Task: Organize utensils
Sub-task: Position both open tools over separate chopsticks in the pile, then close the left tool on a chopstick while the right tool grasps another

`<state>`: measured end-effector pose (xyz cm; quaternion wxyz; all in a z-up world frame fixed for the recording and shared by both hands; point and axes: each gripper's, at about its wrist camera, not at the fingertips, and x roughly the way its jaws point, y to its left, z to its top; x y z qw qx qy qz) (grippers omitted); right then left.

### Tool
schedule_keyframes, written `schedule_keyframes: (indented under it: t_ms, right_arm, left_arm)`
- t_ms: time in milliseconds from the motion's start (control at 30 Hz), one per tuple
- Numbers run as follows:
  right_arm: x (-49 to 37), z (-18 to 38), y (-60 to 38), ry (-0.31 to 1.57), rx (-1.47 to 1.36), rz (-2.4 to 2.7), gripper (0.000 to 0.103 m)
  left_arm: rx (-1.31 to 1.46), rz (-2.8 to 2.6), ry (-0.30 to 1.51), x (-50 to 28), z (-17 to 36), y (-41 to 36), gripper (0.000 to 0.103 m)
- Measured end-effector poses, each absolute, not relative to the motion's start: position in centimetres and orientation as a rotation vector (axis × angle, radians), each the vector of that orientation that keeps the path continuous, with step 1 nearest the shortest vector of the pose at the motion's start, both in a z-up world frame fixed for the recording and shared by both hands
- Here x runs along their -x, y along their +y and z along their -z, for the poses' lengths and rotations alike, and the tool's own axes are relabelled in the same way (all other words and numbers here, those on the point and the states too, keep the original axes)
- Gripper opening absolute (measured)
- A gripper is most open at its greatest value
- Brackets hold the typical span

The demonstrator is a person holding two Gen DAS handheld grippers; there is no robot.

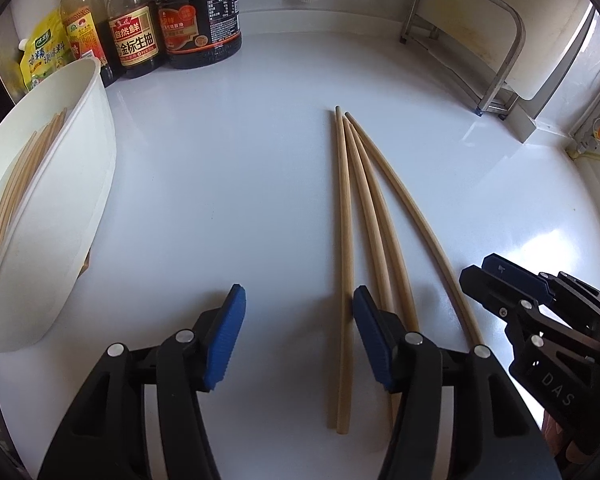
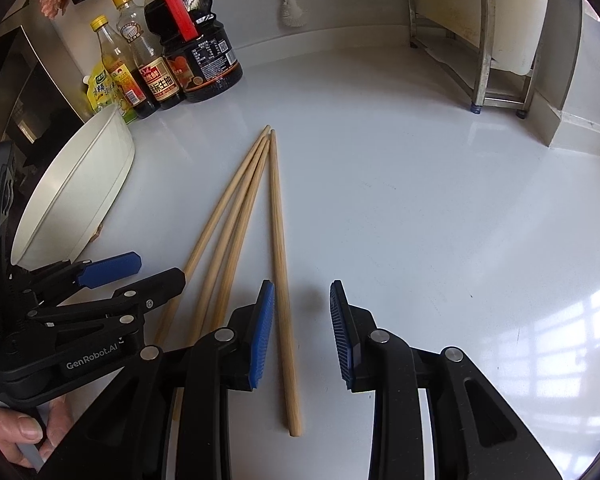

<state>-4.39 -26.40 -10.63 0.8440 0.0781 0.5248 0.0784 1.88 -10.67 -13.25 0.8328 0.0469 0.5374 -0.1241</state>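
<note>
The left tool [image 1: 298, 334] hangs released over the near ends of the loose chopsticks [image 1: 350, 216], its pads spread wide with the leftmost stick lying between them and untouched; that straddle looks like a line-up for a pinch near the thick end, where a thin stick is easiest to lift. The right tool [image 2: 302, 332] is also released, its pads narrower, and the rightmost chopstick [image 2: 281, 264] runs between them close to the left pad without being pressed. Four sticks lie on the white counter [image 1: 228, 168], tips gathered at the far end and handles fanned toward the tools, so each can be singled out at the near side. To the left stands the white tub [image 1: 80, 184], which already holds several chopsticks and is probably where these are meant to go. Sauce bottles [image 1: 168, 20] and a metal rack [image 1: 468, 40] stand at the back, well apart.
</note>
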Motion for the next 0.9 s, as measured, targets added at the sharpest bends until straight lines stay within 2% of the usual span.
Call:
schedule_keyframes:
  t_ms: [167,367,900]
  right_arm:
    - [3.9,11.1,-25.6,1.117,-0.129,-0.179,0.028]
    - [3.5,11.4,-25.0,1.113,-0.088,-0.174,0.028]
    - [3.1,11.6,-24.8,1.088,-0.040,-0.161,0.028]
  left_arm:
    - [-0.107,0.259,1.135,-2.7,13.4,-11.1,0.055]
    - [-0.106,0.255,1.121,-3.2,13.2,-11.3,0.060]
    - [-0.152,0.250,1.131,-3.7,14.0,-11.8,0.062]
